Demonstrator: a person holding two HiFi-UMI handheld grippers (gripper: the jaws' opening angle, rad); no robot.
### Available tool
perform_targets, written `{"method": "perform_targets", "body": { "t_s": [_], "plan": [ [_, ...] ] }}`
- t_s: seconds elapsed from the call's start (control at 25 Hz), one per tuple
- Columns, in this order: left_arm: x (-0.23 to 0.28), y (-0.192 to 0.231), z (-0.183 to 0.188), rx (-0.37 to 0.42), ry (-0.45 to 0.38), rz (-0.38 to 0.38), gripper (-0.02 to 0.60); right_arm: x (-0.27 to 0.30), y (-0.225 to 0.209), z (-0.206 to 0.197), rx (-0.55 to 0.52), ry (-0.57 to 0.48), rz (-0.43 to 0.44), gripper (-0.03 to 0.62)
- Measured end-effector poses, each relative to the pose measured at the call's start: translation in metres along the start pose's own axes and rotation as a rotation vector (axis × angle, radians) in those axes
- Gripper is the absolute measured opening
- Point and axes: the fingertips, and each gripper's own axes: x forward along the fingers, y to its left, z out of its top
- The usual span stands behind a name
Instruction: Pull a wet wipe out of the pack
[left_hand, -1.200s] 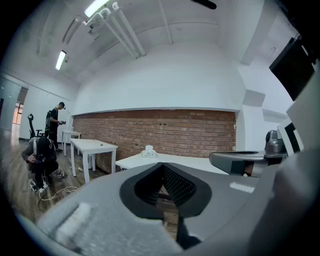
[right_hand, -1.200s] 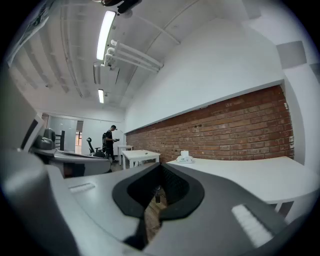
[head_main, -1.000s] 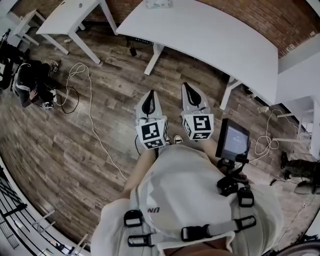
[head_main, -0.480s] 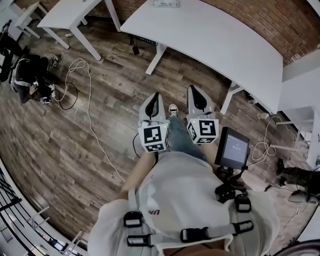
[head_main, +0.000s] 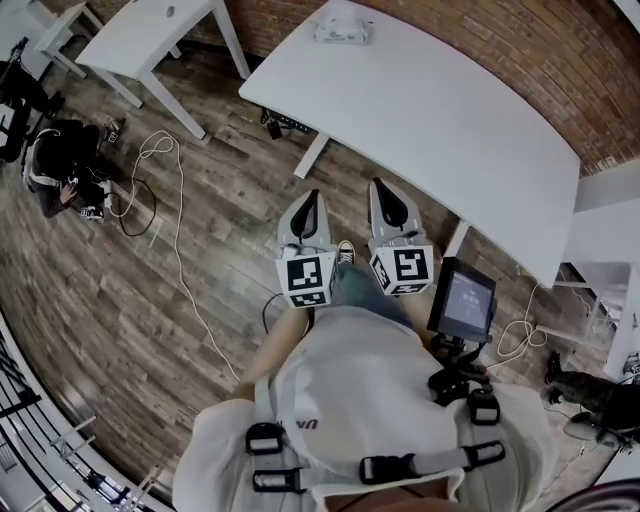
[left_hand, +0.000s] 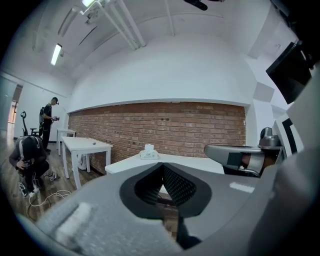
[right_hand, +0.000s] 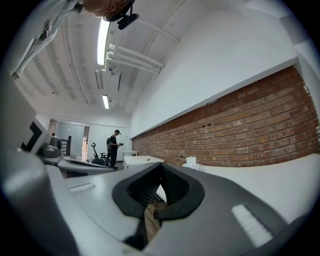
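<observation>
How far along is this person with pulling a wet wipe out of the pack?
Nothing looks done yet. The wet wipe pack sits at the far side of the white table, well away from both tools. In hand: nothing. The left gripper and right gripper are both shut and empty, held short of the table. Left to do: reach the pack, grip a wipe and pull it out.

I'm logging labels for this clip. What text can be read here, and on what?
"UN": on the person's white shirt, rest hidden.
Wet wipe pack: print too small to read.
Small screen: too dim to read.
Marker cubes: square codes, no words.
</observation>
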Motion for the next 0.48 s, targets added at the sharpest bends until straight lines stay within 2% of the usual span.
{"method": "perform_targets", "body": {
  "t_s": [0.16, 0.48],
  "plan": [
    [0.058, 0.004, 0.018, -0.024, 0.005, 0.023, 0.003, 0.049, -0.031, 0.008, 0.008, 0.006, 0.029, 0.006],
    [0.135, 0.015, 0.040, 0.006, -0.015, 0.048, 0.003, 0.120, -0.081, 0.011, 0.026, 0.003, 0.046, 0.005]
  ]
}}
